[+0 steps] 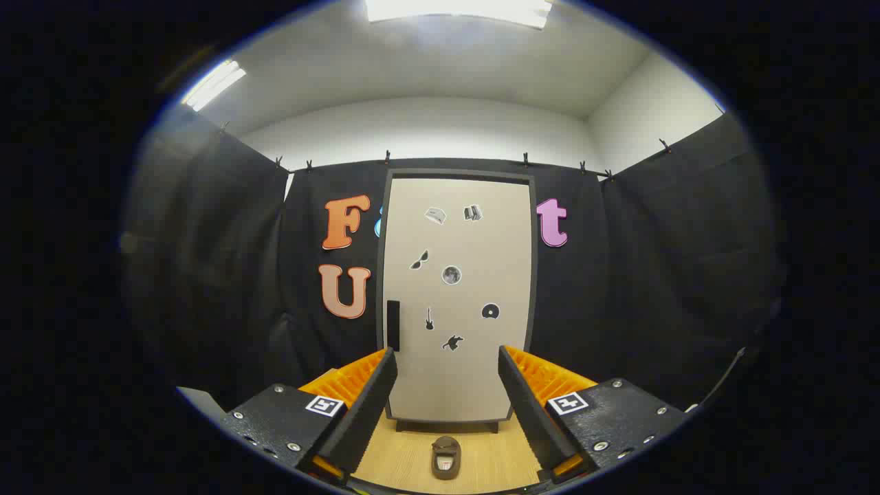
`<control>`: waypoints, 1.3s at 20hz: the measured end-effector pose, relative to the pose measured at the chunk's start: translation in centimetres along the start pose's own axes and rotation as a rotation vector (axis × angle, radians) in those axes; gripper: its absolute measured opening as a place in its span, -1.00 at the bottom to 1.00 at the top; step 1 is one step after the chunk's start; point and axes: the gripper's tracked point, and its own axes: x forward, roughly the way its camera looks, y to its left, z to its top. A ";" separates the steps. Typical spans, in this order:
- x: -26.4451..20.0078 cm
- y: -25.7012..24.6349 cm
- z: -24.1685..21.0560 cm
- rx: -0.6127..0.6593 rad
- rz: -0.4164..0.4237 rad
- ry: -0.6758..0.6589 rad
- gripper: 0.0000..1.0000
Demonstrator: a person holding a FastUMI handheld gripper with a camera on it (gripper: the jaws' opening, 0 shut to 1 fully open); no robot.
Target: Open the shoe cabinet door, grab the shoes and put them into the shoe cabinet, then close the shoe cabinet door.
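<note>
**newbie_q:** How's the shoe cabinet going to handle, and where do you grab?

**me:** My tool (447, 385) is spread wide with nothing in it. The shoe cabinet (457, 295) stands straight ahead on the far side of the worktop (412, 457), against the booth wall, with its door (474, 385) shut. I'd guess that door is a light, stiff panel that swings easily. The dark handle (393, 324) on its left edge is the spot to hook, just beyond my left finger.

**newbie_q:** And the shoes?

**me:** One brown shoe (446, 457) sits near, low between my fingers, in front of the cabinet. It looks small and light, probably a bit soft. I'd pinch it across the sides, not too hard.
</note>
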 end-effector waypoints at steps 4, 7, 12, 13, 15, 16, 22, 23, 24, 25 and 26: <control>0.2 0.3 0.1 0.003 0.000 0.004 0.85; 0.3 0.3 0.0 0.000 -0.003 0.004 0.85; 0.6 0.9 0.1 -0.007 0.009 0.001 0.85; 0.7 1.0 0.1 -0.008 0.011 -0.001 0.85; 1.1 1.5 0.1 -0.007 0.016 -0.001 0.85; 1.3 1.8 0.1 -0.004 0.018 0.000 0.85; 3.2 4.3 -0.4 -0.012 0.020 0.002 0.82; 3.5 4.9 -0.5 -0.009 0.024 0.003 0.82; 3.9 5.6 -0.7 -0.005 0.024 0.004 0.82; 4.2 6.2 -0.9 -0.002 0.024 0.005 0.82; 4.6 6.8 -1.1 -0.003 0.022 0.002 0.82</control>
